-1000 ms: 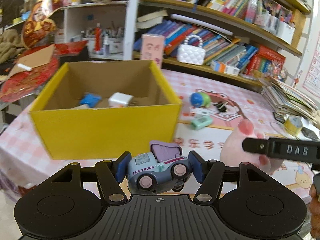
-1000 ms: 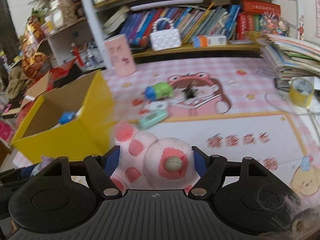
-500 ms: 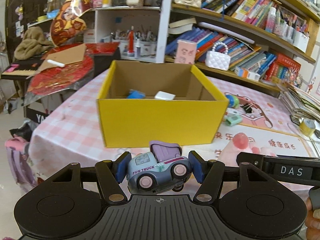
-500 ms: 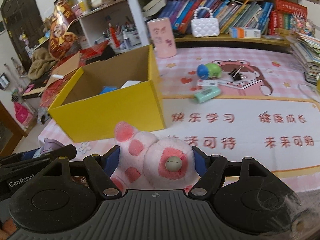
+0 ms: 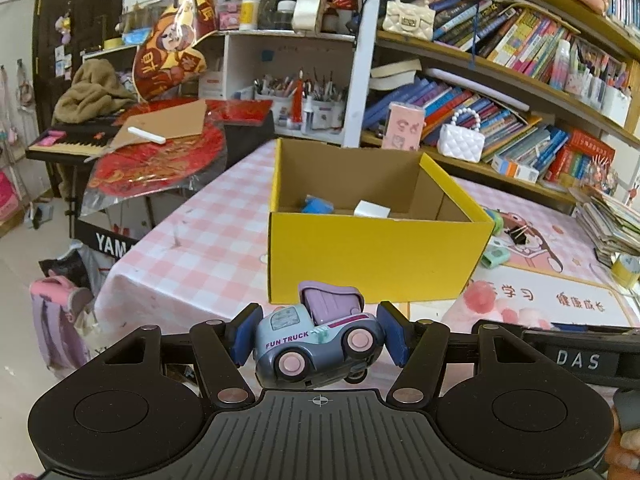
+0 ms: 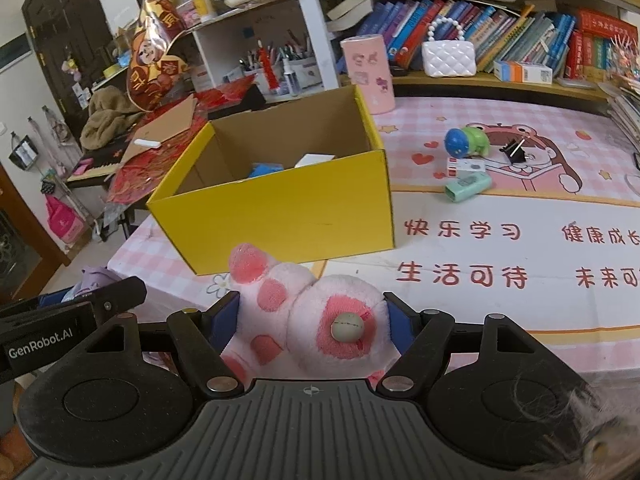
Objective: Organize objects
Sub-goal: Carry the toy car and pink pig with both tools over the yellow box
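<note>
Bookshelves crowded with books span the back wall; a white cubby shelf of pens and a keyboard under red foil decorations stand left. Tabletop, pink check cloth with cartoon mat. Yellow cardboard box, open, near the tabletop's front edge, containing a blue item and a white block. Pink plush toy, clamped in right tool, near the box's front wall. Toy truck, lettered FUN TRUCK, clamped in left tool, just before the box. Green-blue toy, mint case, binder clip lie right of the box.
</note>
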### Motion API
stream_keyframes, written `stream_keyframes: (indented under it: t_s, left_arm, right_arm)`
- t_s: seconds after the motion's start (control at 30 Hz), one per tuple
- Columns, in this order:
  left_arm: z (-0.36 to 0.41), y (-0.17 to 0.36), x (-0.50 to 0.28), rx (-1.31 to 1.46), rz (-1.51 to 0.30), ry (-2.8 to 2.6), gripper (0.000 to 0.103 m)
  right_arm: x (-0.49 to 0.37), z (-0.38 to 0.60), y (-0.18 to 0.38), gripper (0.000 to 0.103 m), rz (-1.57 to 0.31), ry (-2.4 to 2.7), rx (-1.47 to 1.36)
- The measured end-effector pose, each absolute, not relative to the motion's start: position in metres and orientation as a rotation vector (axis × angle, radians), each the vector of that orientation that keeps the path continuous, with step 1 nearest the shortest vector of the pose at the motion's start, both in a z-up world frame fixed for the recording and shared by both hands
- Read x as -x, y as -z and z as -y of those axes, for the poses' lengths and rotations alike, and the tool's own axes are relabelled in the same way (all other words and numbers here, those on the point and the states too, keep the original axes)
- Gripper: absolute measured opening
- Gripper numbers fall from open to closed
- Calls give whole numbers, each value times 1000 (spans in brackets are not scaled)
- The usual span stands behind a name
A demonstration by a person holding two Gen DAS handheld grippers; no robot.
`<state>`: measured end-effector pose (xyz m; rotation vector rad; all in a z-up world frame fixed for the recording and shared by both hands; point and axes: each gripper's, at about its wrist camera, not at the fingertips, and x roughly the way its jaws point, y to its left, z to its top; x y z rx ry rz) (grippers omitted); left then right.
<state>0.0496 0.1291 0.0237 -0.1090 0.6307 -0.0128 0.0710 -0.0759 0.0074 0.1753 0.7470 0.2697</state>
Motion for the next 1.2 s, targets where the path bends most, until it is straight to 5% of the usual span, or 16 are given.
stream_keyframes:
  t_s: [0.63,1.2]
  left_arm:
    - [-129,-68,-112,107,-447,5,62]
    - [-97,-42,-209,43,-522,-3,62]
  right_arm:
    - [-147,81,-68,72,-522,-277,-137]
    - [-272,68,-68,72,-504,-349,-71]
